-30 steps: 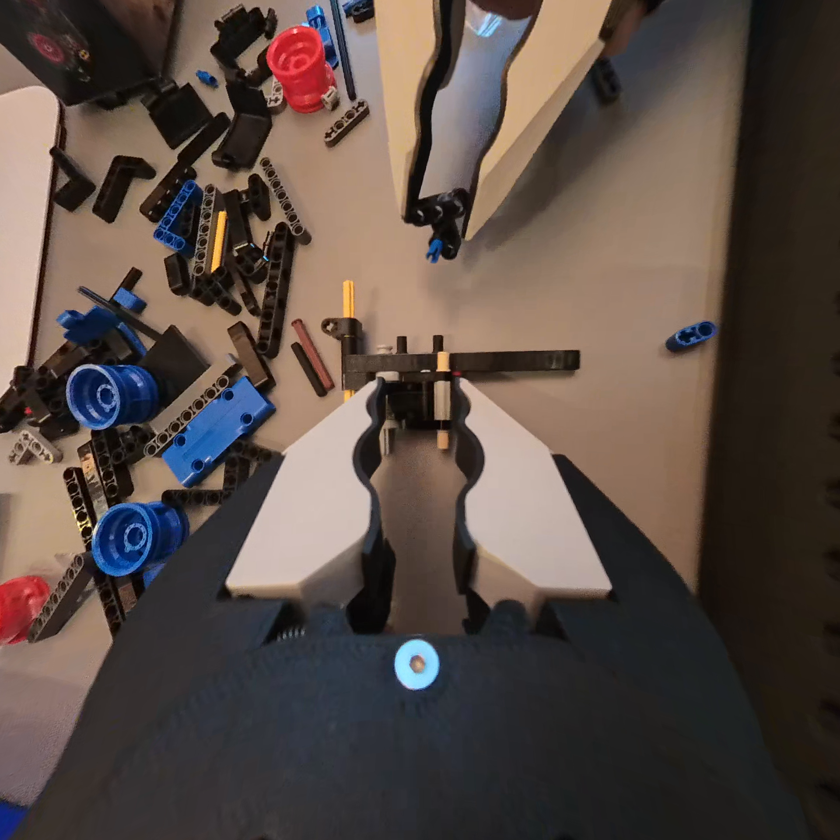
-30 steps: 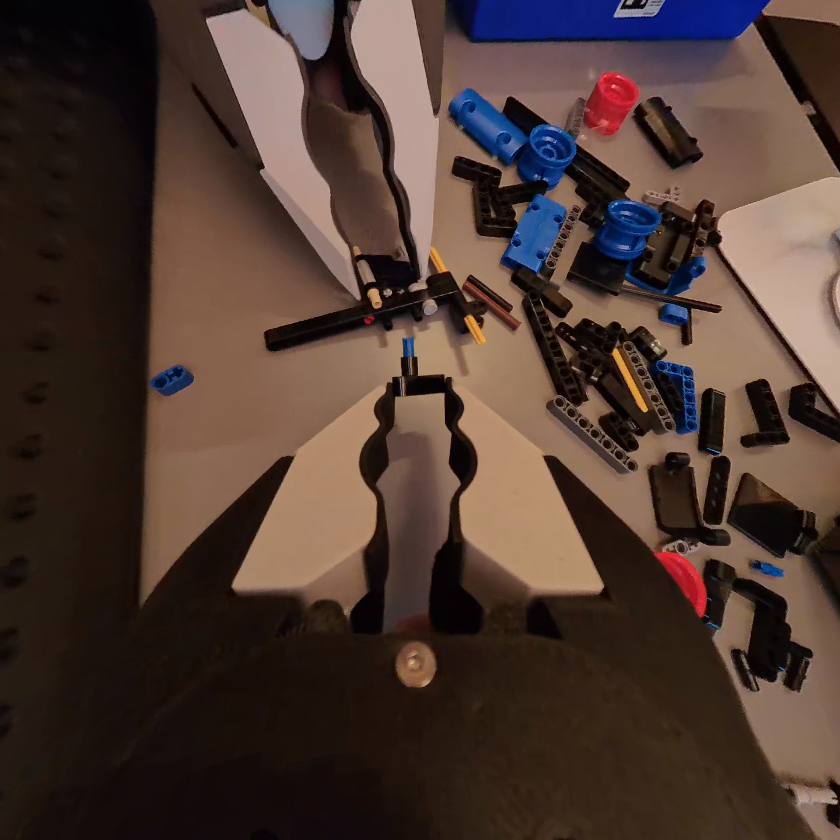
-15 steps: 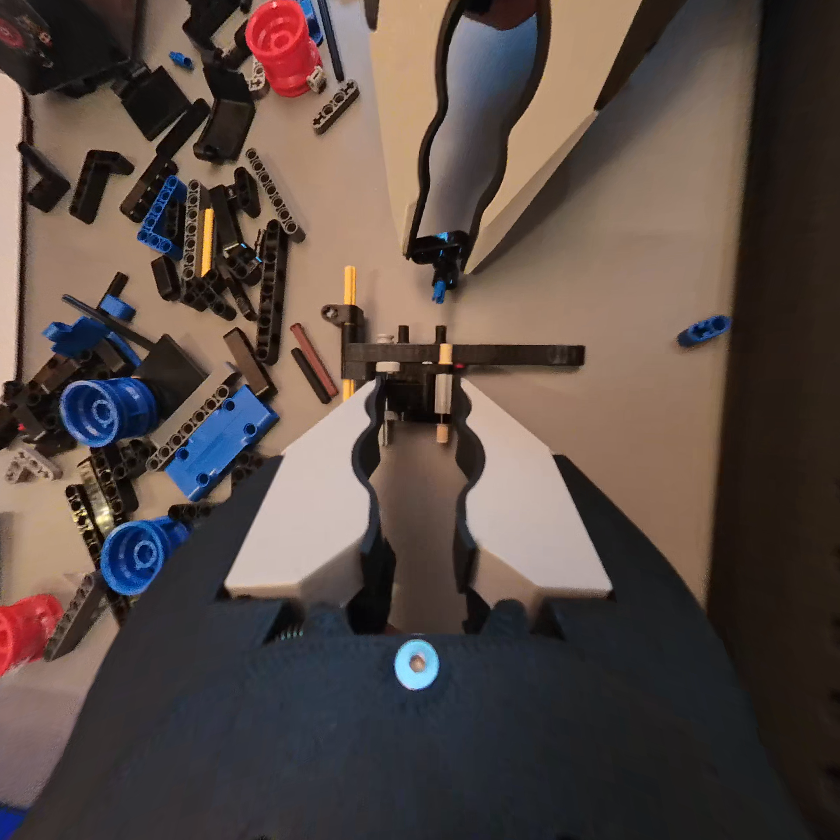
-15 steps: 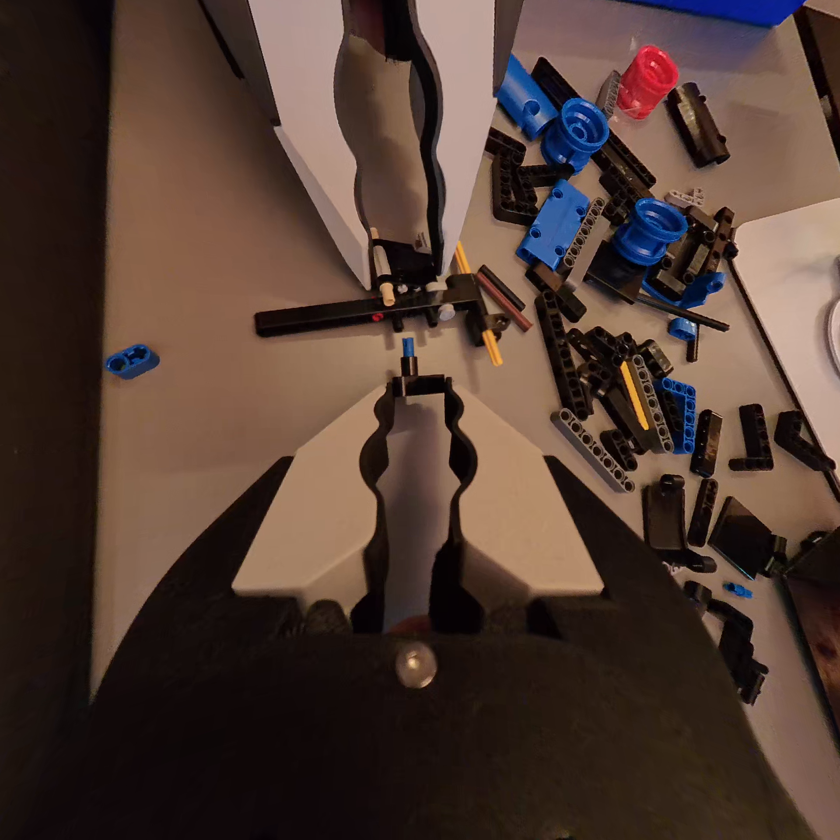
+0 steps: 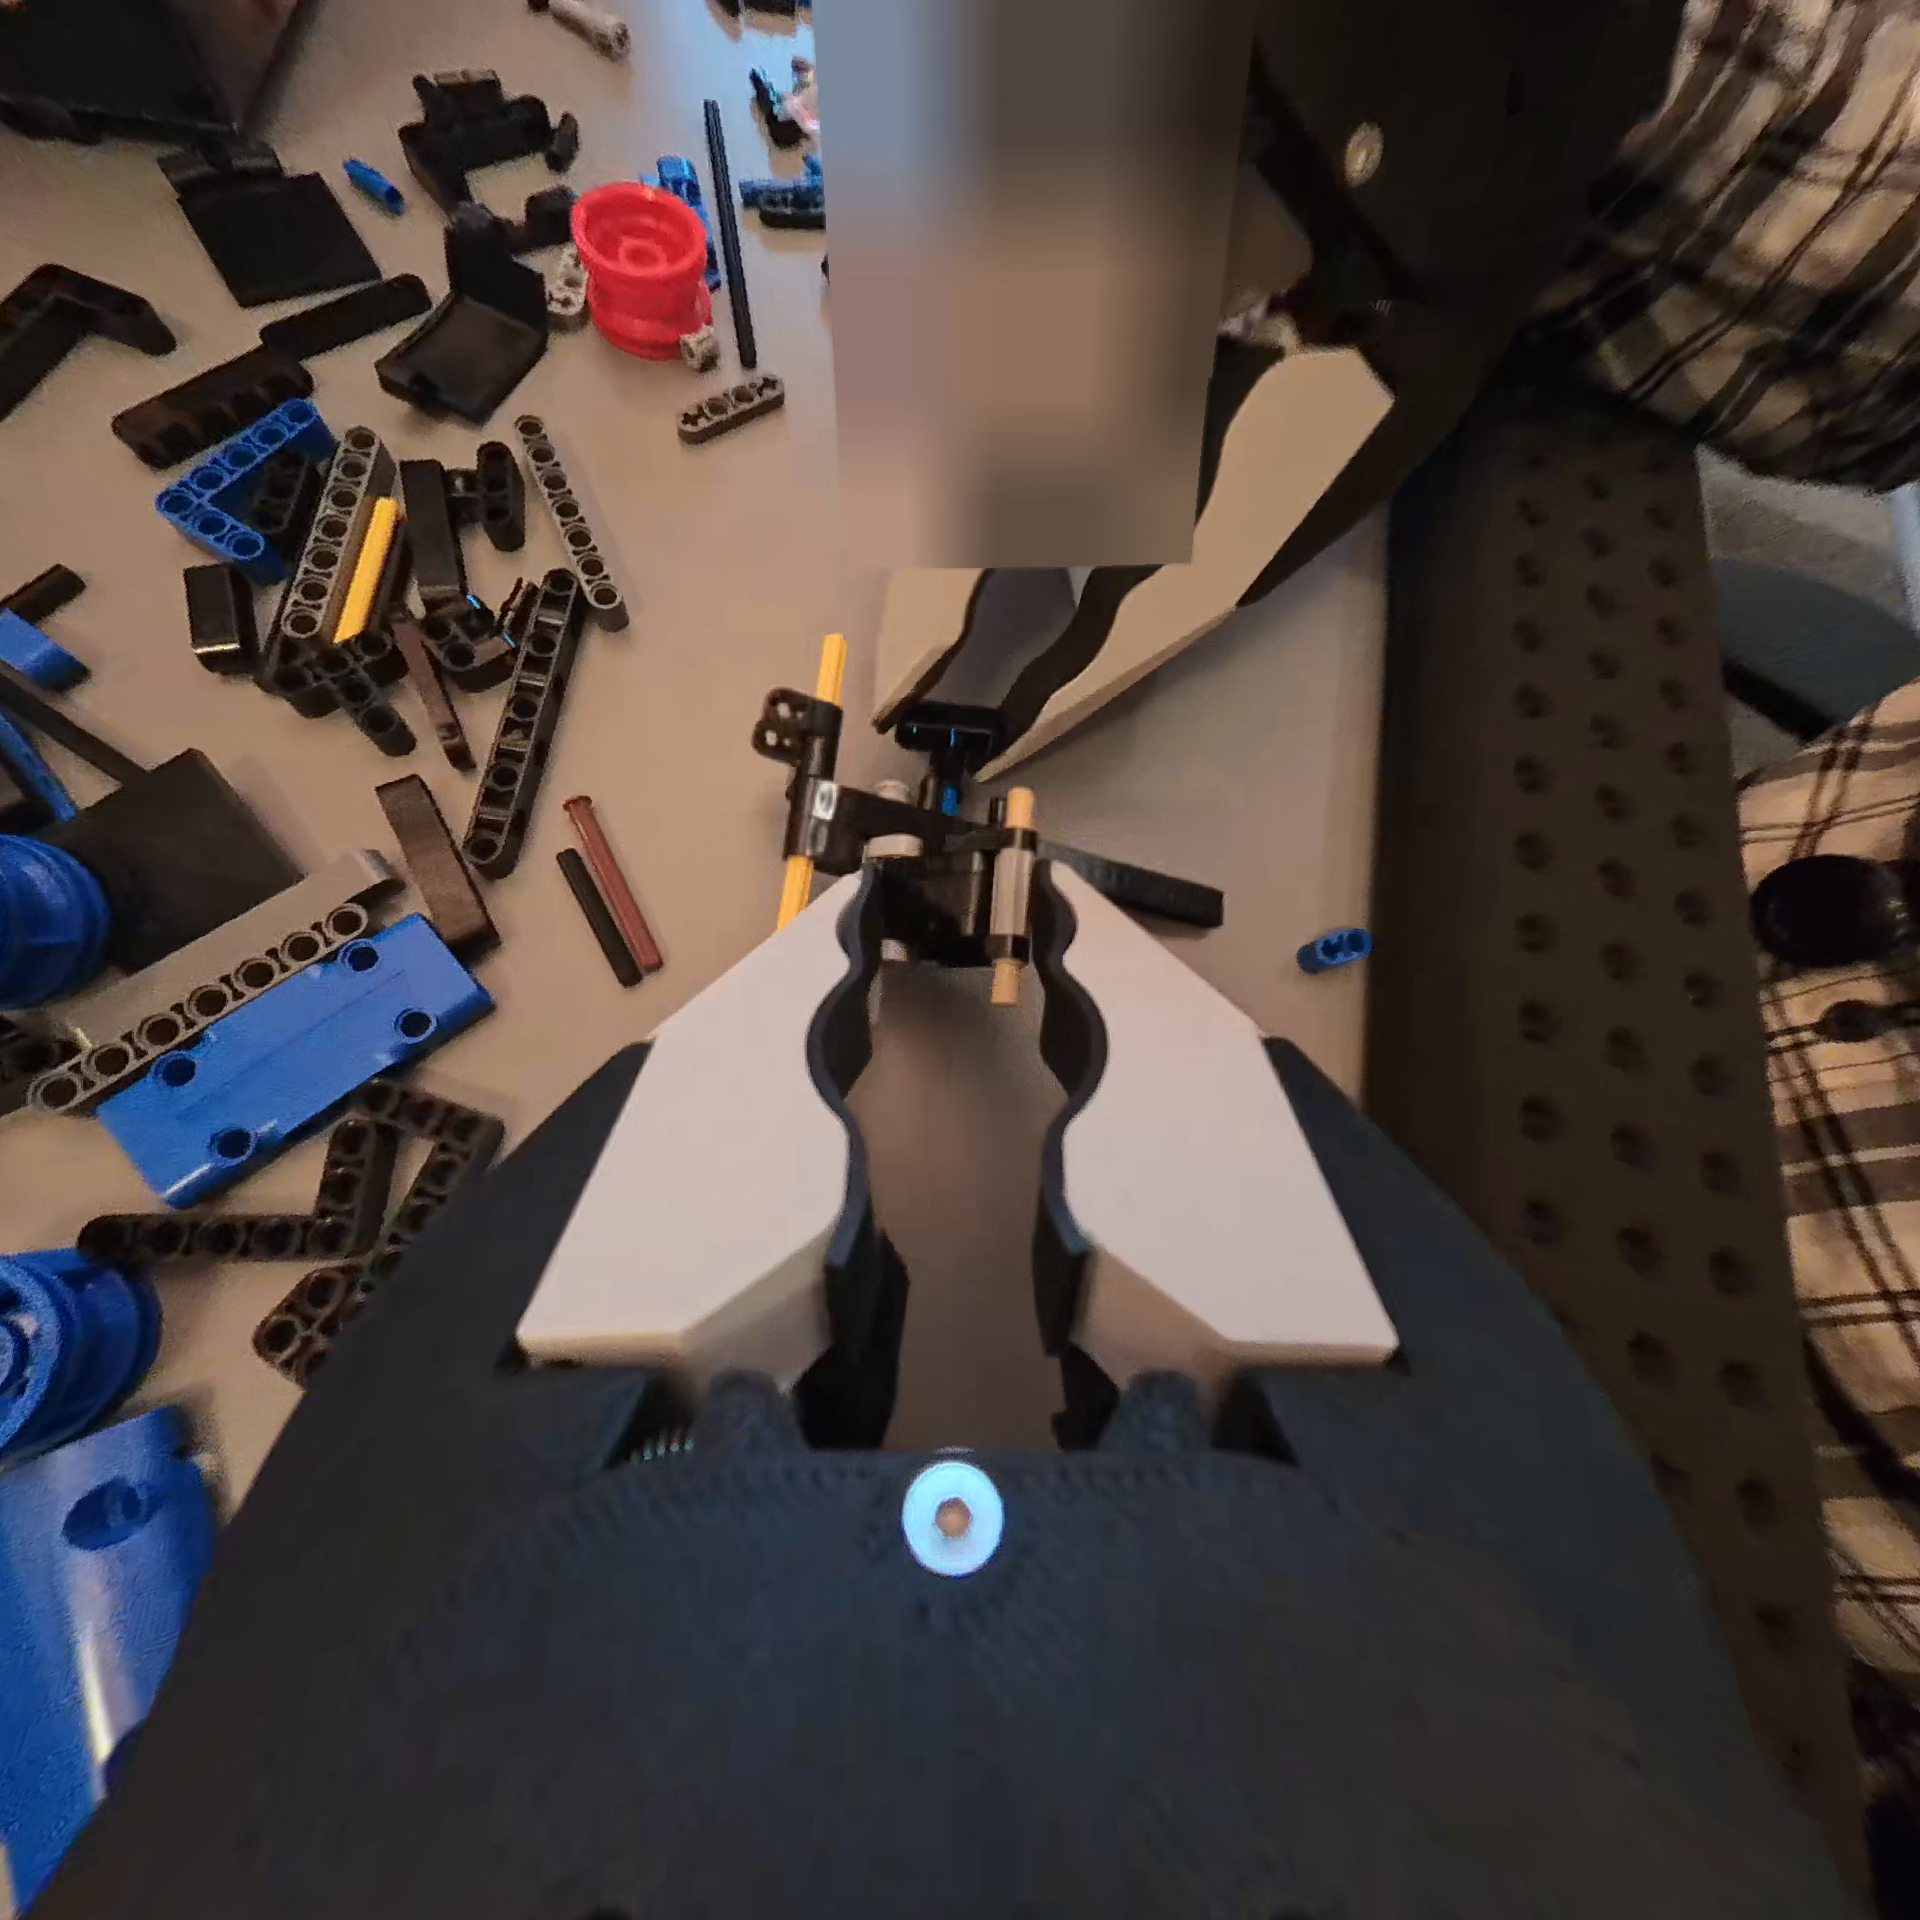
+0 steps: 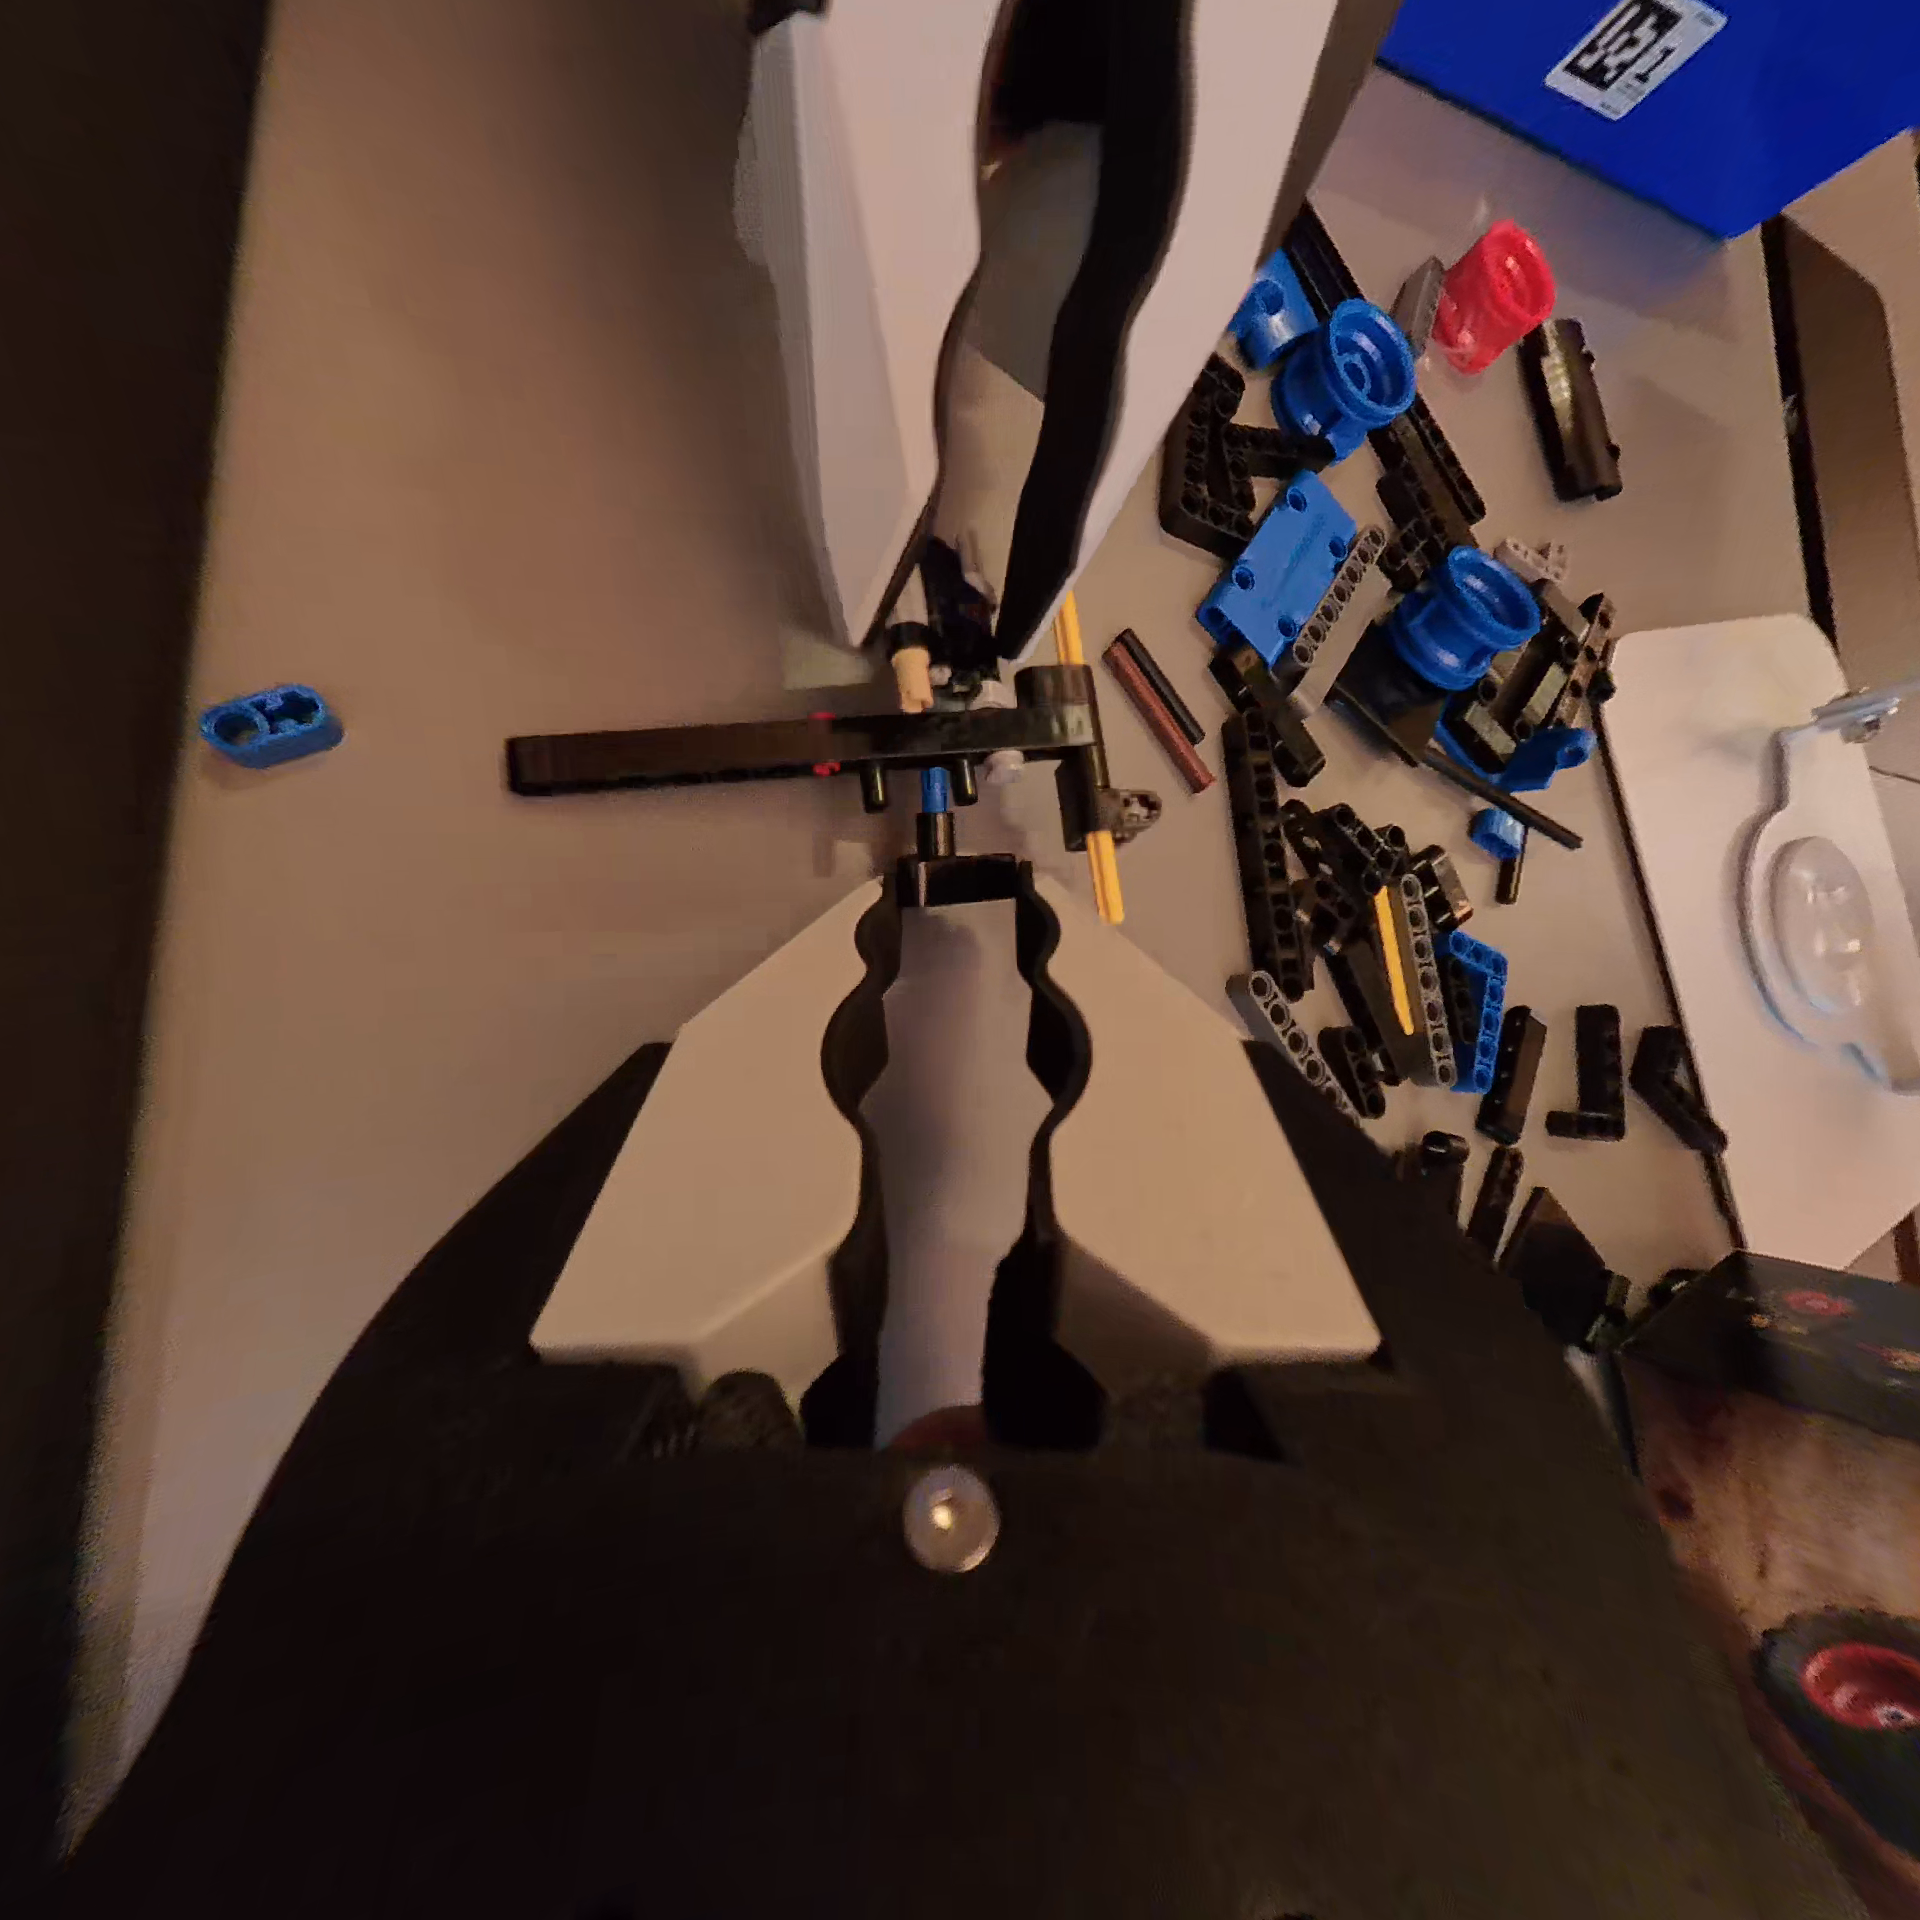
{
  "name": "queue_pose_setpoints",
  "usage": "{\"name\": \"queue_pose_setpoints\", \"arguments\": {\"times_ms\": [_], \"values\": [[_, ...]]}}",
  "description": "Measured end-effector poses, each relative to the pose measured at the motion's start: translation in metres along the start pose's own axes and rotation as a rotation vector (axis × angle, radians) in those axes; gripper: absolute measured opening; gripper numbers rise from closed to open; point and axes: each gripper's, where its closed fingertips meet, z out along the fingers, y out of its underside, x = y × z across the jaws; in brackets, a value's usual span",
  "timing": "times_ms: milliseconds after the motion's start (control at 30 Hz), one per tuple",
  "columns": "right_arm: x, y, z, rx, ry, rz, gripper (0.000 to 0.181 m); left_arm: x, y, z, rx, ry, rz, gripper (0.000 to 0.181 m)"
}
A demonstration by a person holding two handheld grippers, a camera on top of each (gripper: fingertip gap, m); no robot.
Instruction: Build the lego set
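Note:
My left gripper (image 5: 951, 899) is shut on the black lego assembly (image 5: 914, 831), a long black beam with a yellow axle (image 5: 816, 769) and a tan axle (image 5: 1013, 894). My right gripper (image 6: 961, 878) is shut on a small black connector with a blue pin (image 6: 935, 790). The pin's tip touches the long beam (image 6: 707, 753) between two black pegs. In the left wrist view the right gripper (image 5: 940, 727) comes in from above onto the assembly. In the right wrist view the left gripper (image 6: 951, 644) holds the beam's far side.
Loose black and blue beams, blue wheel hubs (image 6: 1345, 374) and a red hub (image 5: 639, 265) lie in a pile beside the assembly. A small blue link (image 6: 270, 724) lies apart. A blue box (image 6: 1662, 104) and a white board (image 6: 1766, 935) stand beyond. A dark perforated strip (image 5: 1538, 935) borders the table. My right fingertips sit around 4 cm from my left ones.
My right gripper has moved in with the blue pin until its tip meets the beam. My left gripper has tilted the assembly, with the beam's far end now slanting away.

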Motion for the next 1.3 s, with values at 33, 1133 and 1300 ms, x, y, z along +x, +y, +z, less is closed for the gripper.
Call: {"name": "queue_pose_setpoints", "arguments": {"times_ms": [33, 1133, 1300], "values": [[0.000, 0.000, 0.000, 0.004, 0.005, -0.009, 0.021, 0.002, -0.004, -0.002, 0.027, 0.018, -0.019, 0.025], [-0.019, -0.015, 0.001, 0.046, 0.013, -0.161, 0.021, -0.001, 0.007, 0.003, 0.031, -0.155, 0.080, 0.005], [-0.018, -0.016, 0.002, 0.042, 0.025, -0.163, 0.021, 0.002, 0.003, 0.008, 0.048, -0.149, 0.081, 0.005]]}}
